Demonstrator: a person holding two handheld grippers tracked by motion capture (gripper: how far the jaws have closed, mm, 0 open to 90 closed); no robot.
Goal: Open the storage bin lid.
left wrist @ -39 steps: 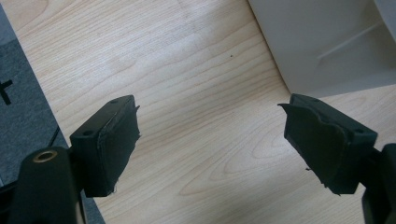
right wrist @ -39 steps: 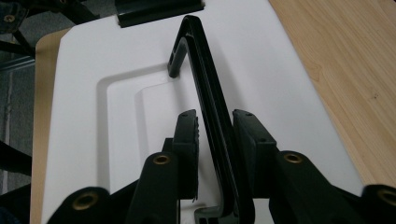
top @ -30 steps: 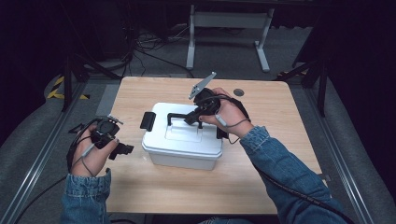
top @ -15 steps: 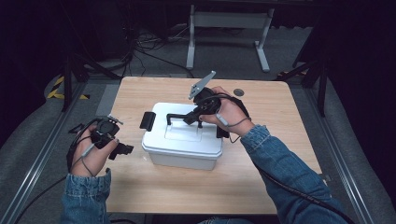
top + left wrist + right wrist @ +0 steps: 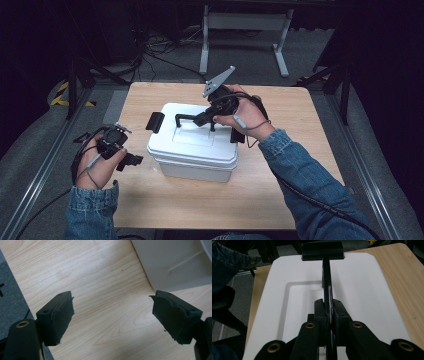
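Note:
A white lidded box (image 5: pixel 192 150) stands in the middle of the wooden table, with black latches at both ends and a black handle (image 5: pixel 186 118) raised upright over its lid. My right gripper (image 5: pixel 204 120) is shut on that handle; in the right gripper view the jaws clamp the thin black handle (image 5: pixel 326 282) above the white lid (image 5: pixel 359 287). My left gripper (image 5: pixel 131 160) stands open just left of the box, low over the table. In the left gripper view nothing lies between its fingers (image 5: pixel 56 317), and the box wall (image 5: pixel 172 265) shows at upper right.
The wooden table (image 5: pixel 310 130) has bare room right of and in front of the box. A small dark round object (image 5: pixel 256 98) lies on the table behind the right hand. A metal stand (image 5: pixel 245 22) and cables are on the floor beyond the far edge.

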